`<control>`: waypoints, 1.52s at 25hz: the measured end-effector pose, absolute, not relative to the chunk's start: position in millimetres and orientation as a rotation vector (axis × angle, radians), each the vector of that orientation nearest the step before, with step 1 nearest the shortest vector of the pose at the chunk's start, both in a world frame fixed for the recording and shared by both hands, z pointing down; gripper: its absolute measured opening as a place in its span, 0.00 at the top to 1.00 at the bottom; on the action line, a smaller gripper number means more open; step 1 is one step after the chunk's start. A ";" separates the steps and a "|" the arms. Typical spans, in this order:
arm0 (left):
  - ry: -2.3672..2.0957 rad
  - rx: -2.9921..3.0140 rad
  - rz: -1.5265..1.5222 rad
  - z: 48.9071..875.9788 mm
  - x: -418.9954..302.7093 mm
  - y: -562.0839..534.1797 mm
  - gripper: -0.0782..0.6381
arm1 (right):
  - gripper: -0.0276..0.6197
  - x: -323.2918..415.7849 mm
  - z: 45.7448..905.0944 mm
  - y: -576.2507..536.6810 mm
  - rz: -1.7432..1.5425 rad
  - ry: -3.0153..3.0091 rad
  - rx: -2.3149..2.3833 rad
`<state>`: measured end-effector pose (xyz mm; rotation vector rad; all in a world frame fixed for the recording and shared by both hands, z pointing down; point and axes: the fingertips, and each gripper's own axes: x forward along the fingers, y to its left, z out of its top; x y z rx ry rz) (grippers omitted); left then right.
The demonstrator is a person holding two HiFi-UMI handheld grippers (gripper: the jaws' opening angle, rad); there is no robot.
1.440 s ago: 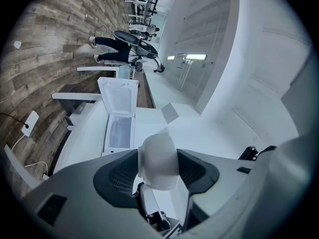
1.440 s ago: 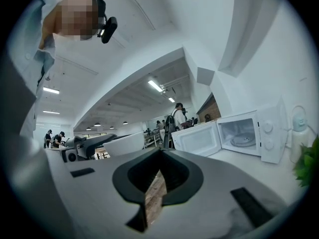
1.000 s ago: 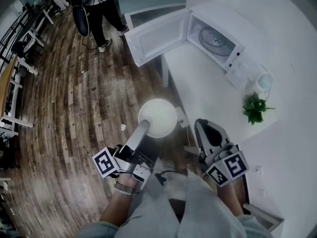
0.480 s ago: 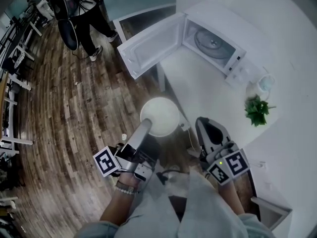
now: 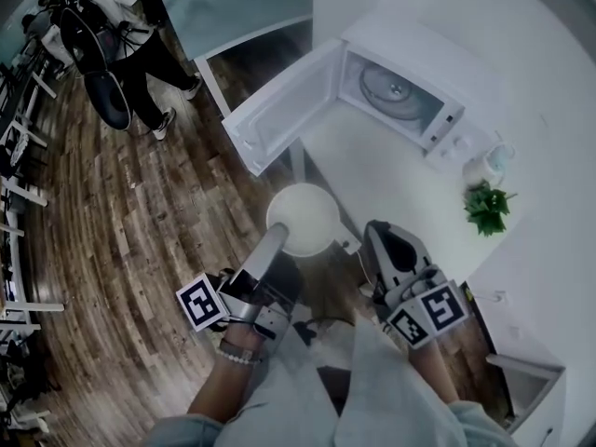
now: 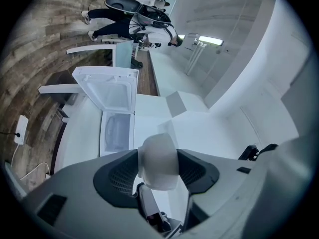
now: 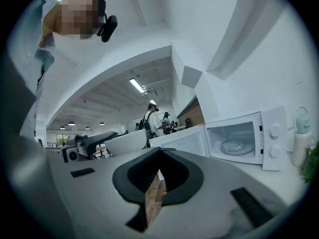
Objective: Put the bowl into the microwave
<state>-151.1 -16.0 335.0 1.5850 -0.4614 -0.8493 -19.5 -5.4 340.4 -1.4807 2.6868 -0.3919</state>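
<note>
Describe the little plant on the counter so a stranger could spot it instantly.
Start at the white counter, where the microwave stands with its door open. Beside the microwave's dial side sits a pale bottle, and right next to that bottle is the small plant. It is the only green, leafy thing on that white surface.

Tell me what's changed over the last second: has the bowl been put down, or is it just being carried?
Just carried. The person has stepped slightly closer to the counter and microwave; the bystander has slid toward the head view's left edge. Nothing was grabbed or released. Unchanged: left tongs clamped on the bowl, right tongs shut and empty, microwave door open.
</note>
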 end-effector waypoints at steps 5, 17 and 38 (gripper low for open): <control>-0.397 1.578 -0.808 336.7 -158.6 -35.0 0.57 | 0.95 -29.5 339.7 -15.3 -0.380 2.637 -1.570; -0.291 1.567 -0.709 346.3 -173.5 -53.6 0.57 | 0.95 -51.8 341.2 -19.8 -0.355 2.530 -1.732; -0.242 1.560 -0.678 352.1 -169.2 -68.3 0.57 | 0.95 -50.3 346.6 -18.0 -0.336 2.500 -1.826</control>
